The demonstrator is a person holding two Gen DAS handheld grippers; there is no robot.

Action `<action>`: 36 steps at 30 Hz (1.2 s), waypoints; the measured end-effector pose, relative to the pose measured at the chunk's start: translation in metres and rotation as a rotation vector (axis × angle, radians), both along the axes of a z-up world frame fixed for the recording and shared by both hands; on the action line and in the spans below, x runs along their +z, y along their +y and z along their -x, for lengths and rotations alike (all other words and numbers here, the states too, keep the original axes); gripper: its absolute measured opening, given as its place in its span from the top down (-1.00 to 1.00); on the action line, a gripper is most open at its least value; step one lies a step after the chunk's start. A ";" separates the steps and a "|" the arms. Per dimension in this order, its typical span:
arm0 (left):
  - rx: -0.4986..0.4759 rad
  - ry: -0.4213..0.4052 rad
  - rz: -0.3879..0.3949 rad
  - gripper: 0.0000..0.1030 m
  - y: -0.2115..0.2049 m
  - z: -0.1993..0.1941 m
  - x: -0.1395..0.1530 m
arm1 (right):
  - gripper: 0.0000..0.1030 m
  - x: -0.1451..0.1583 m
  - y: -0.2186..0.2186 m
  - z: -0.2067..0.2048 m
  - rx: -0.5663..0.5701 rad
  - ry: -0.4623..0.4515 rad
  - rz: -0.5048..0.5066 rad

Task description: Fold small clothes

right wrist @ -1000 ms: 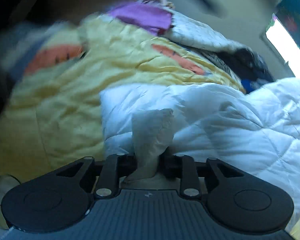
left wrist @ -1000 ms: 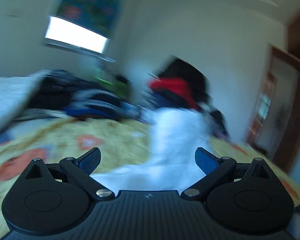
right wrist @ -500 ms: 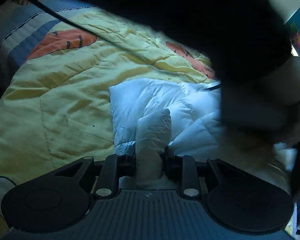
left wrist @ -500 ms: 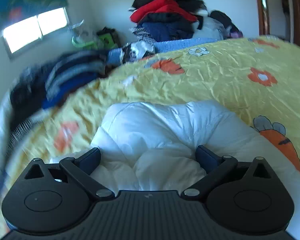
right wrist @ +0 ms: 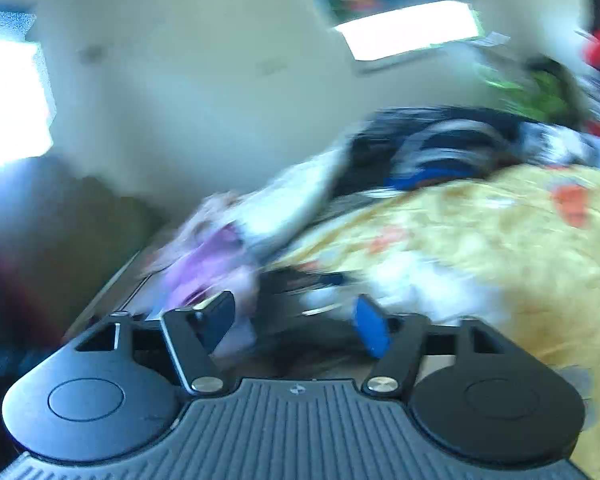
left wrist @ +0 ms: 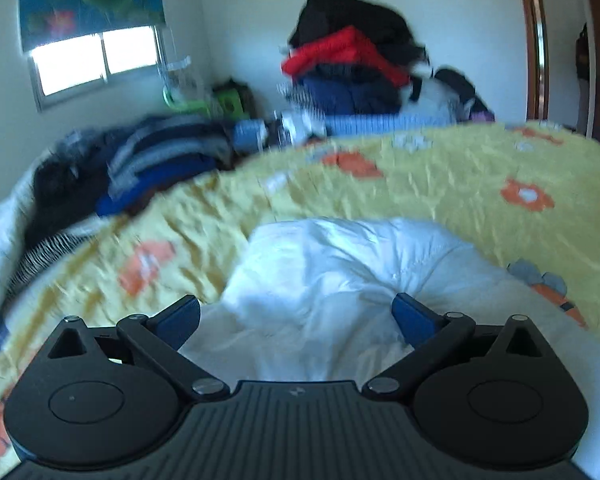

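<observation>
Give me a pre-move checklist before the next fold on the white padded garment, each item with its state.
1. Left gripper jaws apart, nothing pinched: ok, they stand wide over the white padded garment.
2. Right gripper free of cloth: ok, its jaws are opening and nothing sits between them.
3. Garment lies on the yellow bedspread, away from the clothes piles: ok.
4. Garment folded flat and even: not ok, it looks bunched and puffy near the left gripper.
5. Right gripper aimed at the garment: not ok, its view points toward the bed's edge and the wall.
6. Right wrist view sharp enough to pick a grasp point: not ok, heavily blurred.
</observation>
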State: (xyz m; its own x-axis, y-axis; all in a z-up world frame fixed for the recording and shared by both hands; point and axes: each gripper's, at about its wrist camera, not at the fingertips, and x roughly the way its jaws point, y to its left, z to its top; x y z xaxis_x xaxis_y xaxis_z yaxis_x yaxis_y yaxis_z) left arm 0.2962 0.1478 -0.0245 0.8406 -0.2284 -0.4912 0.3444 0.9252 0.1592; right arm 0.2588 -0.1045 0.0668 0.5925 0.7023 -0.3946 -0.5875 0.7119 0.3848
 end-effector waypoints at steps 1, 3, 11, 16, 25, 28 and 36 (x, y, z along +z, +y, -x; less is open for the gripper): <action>0.004 -0.014 0.023 -0.99 0.008 0.007 0.007 | -0.38 -0.007 -0.002 -0.024 -0.043 0.024 0.048; 0.050 -0.034 0.113 -0.99 0.035 0.019 0.022 | -0.36 -0.024 0.001 -0.059 -0.058 0.084 0.077; 0.368 0.260 0.426 -0.99 0.141 0.010 -0.004 | -0.40 -0.097 0.074 -0.133 -0.020 0.277 0.195; 0.263 0.269 0.506 -0.99 0.140 0.020 -0.005 | -0.41 -0.106 0.144 -0.110 0.091 0.132 0.418; 0.125 0.089 0.559 -1.00 0.134 0.037 0.021 | -0.45 -0.130 0.202 -0.082 0.150 -0.041 0.592; 0.356 0.029 0.321 -0.99 0.123 0.028 -0.005 | -0.45 -0.127 0.174 -0.087 0.139 -0.003 0.463; 0.391 0.084 0.335 -0.99 0.111 0.026 -0.005 | -0.55 -0.092 0.071 -0.077 -0.004 0.041 0.076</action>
State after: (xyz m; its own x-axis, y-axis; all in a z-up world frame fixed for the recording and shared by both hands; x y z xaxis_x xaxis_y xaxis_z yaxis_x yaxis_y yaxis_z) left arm 0.2699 0.2592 -0.0293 0.8551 -0.0615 -0.5147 -0.0382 0.9828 -0.1809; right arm 0.3355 -0.0333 -0.0251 0.5772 0.6672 -0.4708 -0.5698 0.7421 0.3529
